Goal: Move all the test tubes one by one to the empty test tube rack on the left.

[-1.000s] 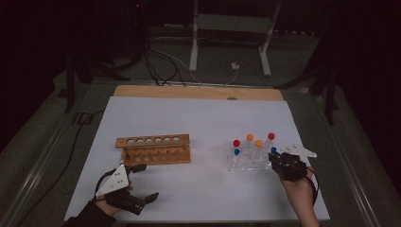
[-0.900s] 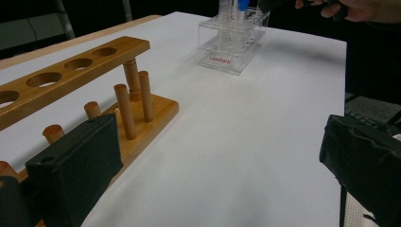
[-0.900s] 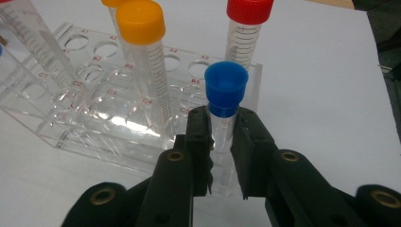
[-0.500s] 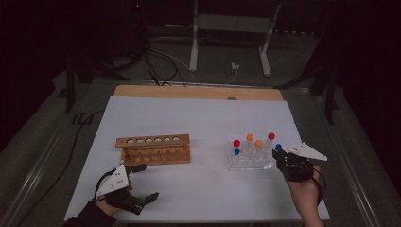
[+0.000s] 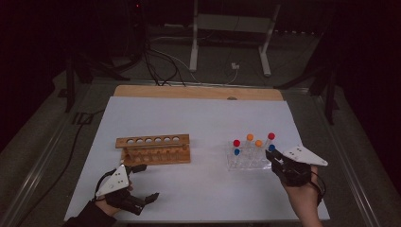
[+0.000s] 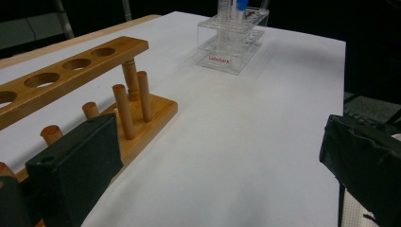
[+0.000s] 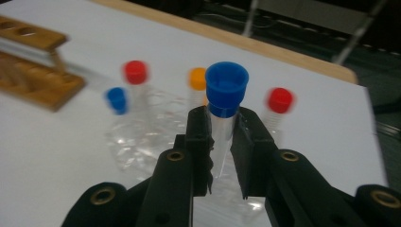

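The right gripper (image 7: 221, 137) is clamped on a blue-capped tube (image 7: 226, 87), its 2 jaws pinching the clear body just under the cap, with the tube standing upright between them. In the high view this gripper (image 5: 276, 161) sits at the near right corner of the clear plastic rack (image 5: 248, 161), so the tube looks to be just clearing its slot. Beyond and to the left of the held tube, 5 more capped tubes stand in the clear rack: a red-capped tube (image 7: 135, 72), a small blue-capped tube (image 7: 116, 100), an orange-capped tube (image 7: 197, 78) and another red-capped tube (image 7: 279, 100) show from the gripper, and the high view adds a 2nd orange cap (image 5: 249, 137).

The left gripper (image 5: 142, 184) rests on the white table (image 5: 208, 118) with its jaws spread wide and nothing between them, just in front of the wooden rack (image 5: 153, 147). That rack's 6 holes are all empty.

Judging by this, the work is at its start: 1 tube is gripped, none has been moved across, and 5 wait behind it.
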A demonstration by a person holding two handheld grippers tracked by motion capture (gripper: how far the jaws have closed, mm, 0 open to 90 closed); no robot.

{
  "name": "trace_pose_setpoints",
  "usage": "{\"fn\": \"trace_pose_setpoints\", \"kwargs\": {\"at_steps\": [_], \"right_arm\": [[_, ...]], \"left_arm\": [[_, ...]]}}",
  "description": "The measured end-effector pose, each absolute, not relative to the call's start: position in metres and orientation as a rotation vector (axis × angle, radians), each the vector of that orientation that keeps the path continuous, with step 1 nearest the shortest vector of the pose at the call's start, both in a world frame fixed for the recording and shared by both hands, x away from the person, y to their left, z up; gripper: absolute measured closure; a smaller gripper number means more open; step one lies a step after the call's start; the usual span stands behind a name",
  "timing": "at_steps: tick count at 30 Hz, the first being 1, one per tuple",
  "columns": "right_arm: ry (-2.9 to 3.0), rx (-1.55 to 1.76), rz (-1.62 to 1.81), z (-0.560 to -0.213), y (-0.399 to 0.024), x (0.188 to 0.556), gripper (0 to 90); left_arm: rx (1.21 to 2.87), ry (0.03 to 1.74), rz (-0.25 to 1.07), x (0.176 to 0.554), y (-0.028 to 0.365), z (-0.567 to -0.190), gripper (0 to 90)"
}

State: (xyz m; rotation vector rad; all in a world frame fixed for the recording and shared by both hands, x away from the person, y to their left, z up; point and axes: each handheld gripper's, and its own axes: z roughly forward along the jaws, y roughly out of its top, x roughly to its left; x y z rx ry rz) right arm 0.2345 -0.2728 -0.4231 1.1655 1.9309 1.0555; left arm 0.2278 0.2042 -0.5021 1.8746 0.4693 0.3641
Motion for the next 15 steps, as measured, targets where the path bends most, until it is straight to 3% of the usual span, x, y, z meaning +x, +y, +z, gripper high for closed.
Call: {"fn": "trace_pose_setpoints", "kwargs": {"at_steps": [15], "right_arm": [[2.152, 1.029, 1.157, -0.431, -0.224, 0.229, 76.7]], "left_arm": [[1.883, 0.489, 0.297, 0.228, 0.192, -0.492, 0.7]]}}
